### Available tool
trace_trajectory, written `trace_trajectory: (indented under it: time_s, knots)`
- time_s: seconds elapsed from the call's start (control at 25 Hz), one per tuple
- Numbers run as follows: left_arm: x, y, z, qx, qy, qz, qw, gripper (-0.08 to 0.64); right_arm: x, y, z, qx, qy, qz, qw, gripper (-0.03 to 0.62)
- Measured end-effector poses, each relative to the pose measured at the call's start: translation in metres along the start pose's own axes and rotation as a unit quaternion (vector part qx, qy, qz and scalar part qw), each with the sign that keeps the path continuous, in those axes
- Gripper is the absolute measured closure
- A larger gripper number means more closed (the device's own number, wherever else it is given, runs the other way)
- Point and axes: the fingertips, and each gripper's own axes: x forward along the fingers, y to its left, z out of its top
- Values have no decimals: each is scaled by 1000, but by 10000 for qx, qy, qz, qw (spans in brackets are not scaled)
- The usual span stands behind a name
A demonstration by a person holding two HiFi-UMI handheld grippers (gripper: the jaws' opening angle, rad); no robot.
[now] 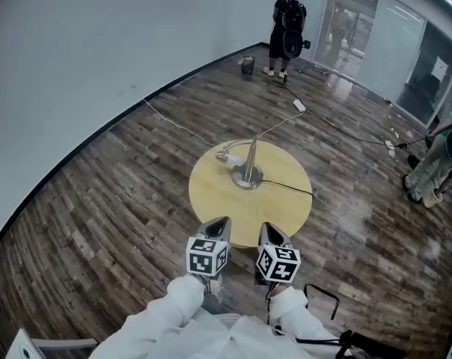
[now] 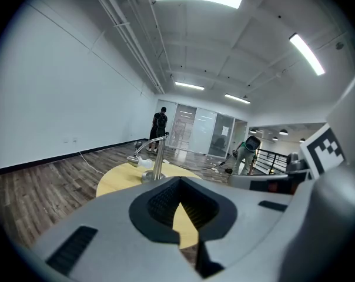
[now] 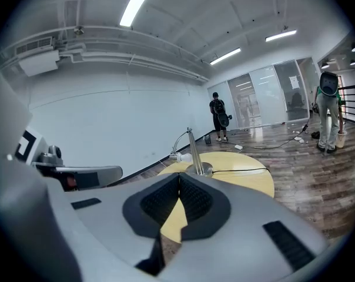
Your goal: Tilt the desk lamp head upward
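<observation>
The left gripper point(image 1: 219, 223) and right gripper point(image 1: 270, 230) were closed, empty, short of the desk lamp point(image 1: 248, 173) on the round yellow table point(image 1: 284, 209).

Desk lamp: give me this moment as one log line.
desk lamp: on round table, head low, untouched | left claw: shut, empty | right claw: shut, empty

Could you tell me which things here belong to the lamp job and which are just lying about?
Job: desk lamp, round table, left claw, right claw (both shut, empty).
Lying about: bin, power strip, person in black, person at right.
</observation>
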Motion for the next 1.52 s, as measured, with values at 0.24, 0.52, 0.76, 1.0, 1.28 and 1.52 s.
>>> trace_trajectory:
  time_s: [0.24,0.52,0.76,1.0,1.28,1.52]
  knots:
    - [37,35,26,1,6,-42,10000,557,49,0,27,4,-52,-46,10000,580]
    - [89,72,62,117,11,-165,9998,557,113,-4,59,64,-114,-144,9998,580]
    - [133,106,90,230,58,-255,9994,557,173,-6,85,102,-137,-184,9997,580]
    - [164,130,104,185,59,-294,9994,557,201,-10,92,131,-104,-276,9995,580]
    - [187,137,86,0,300,-282,9992,557,223,-25,80,64,203,-262,9994,580]
    - [205,143,77,-28,364,-442,9984,557,241,-39,73,187,287,-172,9993,580]
